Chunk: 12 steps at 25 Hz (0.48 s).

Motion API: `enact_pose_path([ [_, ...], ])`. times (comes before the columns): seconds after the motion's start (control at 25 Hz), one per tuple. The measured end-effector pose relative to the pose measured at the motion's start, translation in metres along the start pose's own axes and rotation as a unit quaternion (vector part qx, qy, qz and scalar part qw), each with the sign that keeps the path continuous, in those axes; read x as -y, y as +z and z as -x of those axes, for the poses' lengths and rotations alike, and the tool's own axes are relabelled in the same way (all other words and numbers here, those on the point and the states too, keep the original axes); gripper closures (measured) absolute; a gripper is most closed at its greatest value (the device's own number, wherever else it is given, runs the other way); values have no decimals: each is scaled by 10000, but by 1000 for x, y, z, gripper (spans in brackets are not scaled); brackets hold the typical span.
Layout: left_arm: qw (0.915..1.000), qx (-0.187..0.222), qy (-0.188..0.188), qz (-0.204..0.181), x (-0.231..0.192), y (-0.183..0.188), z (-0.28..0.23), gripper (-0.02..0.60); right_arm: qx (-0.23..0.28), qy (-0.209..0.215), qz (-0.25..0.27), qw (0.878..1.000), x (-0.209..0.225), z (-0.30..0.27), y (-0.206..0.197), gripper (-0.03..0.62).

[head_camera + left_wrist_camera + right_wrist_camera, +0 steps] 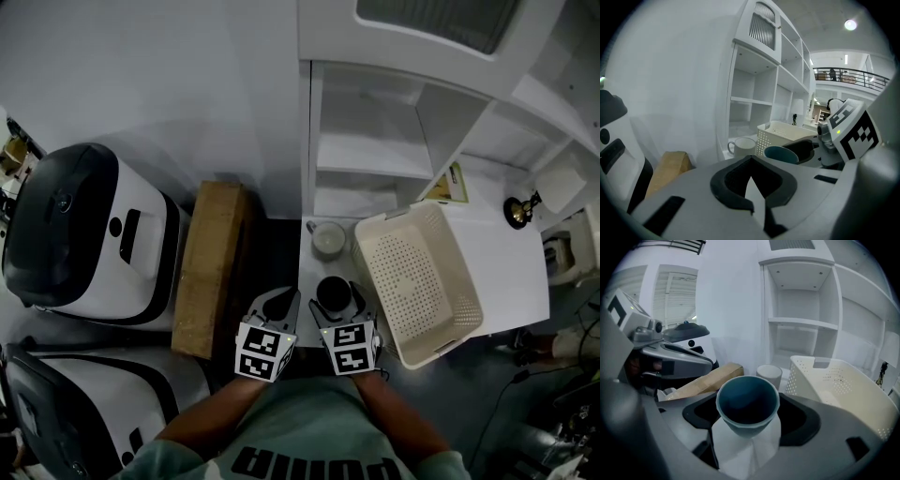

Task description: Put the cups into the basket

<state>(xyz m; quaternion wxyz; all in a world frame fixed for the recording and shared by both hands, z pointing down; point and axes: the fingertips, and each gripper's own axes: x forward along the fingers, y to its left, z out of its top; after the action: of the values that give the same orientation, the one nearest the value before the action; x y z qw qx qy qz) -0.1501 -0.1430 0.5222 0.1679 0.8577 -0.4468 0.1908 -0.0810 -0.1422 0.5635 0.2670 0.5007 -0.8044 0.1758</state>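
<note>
In the head view, the right gripper (336, 298) is seen closed round a dark teal cup (333, 292) at the near edge of the white table (506, 281). The left gripper (278, 302) is held just beside it on its left. A white mug (328, 240) is set ahead of the right gripper, and the perforated white basket (417, 281) lies just to that gripper's right. In the left gripper view, the left gripper (751, 174) is shown with its jaws pressed together and nothing between them. The mug (743, 146), the teal cup (782, 153) and the basket (780, 132) are found ahead and to its right, and a cardboard box (670, 164) to its left. In the right gripper view, the teal cup (747, 401) is pinched upright between the jaws of the right gripper (747, 417). The mug (768, 374) is placed just beyond, the basket (834, 385) ahead to the right, and the box (708, 380) to the left.
</note>
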Motion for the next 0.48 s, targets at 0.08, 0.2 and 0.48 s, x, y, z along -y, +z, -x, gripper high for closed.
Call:
enact_pose_path([
  [0.08,10000,42,-2,23,2,3,3,575,93,42,-12,9999,-3,8,8,214],
  [0.2,9999,101,54,47,2,9,8,575,227,92,-13,9997,-6,21,22,214],
  [0.48,9994,227,222,129,-1,28,18,575,667,119,-131,9976,-2,59,59,215],
])
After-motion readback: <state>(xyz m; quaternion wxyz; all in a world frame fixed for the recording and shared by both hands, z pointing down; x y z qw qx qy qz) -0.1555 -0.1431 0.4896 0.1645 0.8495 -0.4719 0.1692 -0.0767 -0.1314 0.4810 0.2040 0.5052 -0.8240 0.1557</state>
